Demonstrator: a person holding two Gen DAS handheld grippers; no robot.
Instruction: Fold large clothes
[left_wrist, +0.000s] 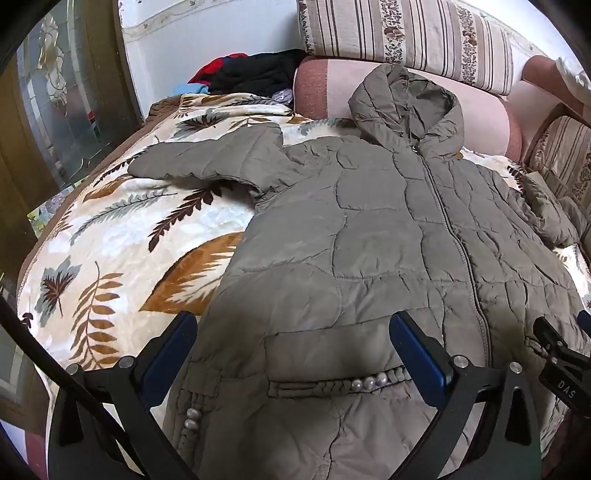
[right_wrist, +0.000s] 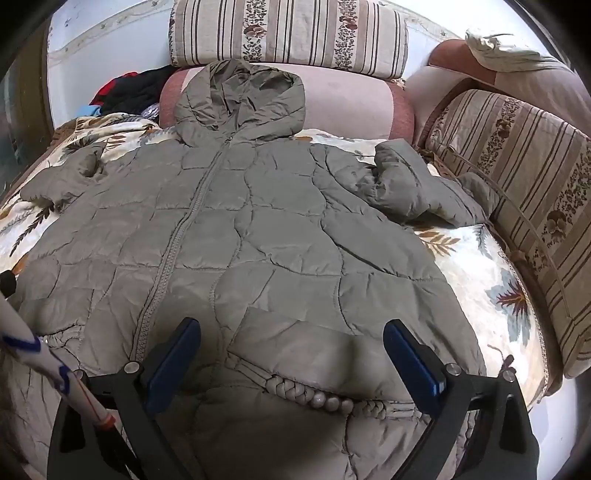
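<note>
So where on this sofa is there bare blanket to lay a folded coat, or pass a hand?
Bare leaf-print blanket lies left of the coat, below its left sleeve. A narrower strip runs between coat and striped cushion. Crowded: clothes pile and bunched right sleeve.

Grey-green quilted hooded jacket (right_wrist: 258, 229), zipped shut, lay front up and spread flat on leaf-print blanket (left_wrist: 110, 236); hood toward cushions, one sleeve bunched, pearl-trimmed pockets nearest.
</note>
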